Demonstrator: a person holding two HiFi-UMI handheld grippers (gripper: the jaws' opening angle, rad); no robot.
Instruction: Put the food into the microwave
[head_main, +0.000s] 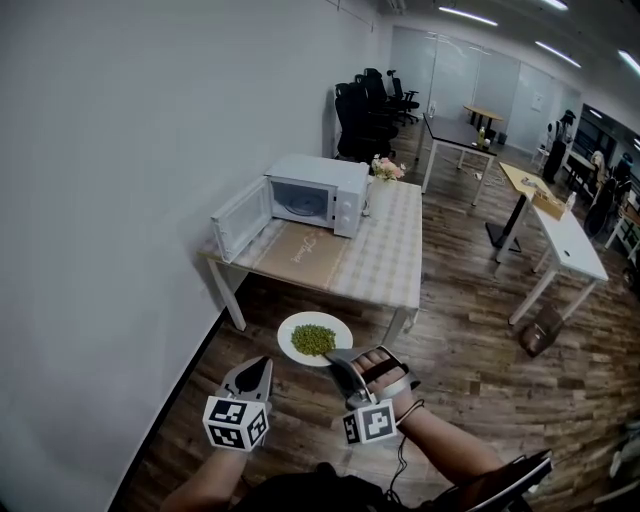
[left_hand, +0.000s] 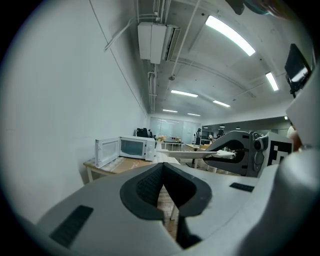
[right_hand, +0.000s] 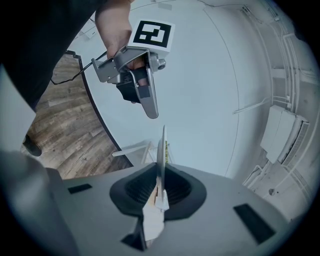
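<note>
A white plate (head_main: 340, 328) heaped with green peas (head_main: 313, 340) hangs level over the wood floor, short of the table. My right gripper (head_main: 338, 358) is shut on its near rim. In the right gripper view the plate (right_hand: 161, 152) stands edge-on between the jaws of the right gripper (right_hand: 160, 187). My left gripper (head_main: 256, 372) is shut and empty, just left of the plate, and its jaws (left_hand: 162, 172) meet with nothing between them. The white microwave (head_main: 318, 193) sits on the table (head_main: 380, 265) ahead, its door (head_main: 240, 220) swung wide open to the left. The microwave (left_hand: 131, 147) also shows in the left gripper view.
A white wall (head_main: 120, 200) runs along the left. A small vase of flowers (head_main: 385, 172) stands right of the microwave. Black office chairs (head_main: 362, 115), several desks (head_main: 565, 240) and people at the far right fill the room beyond.
</note>
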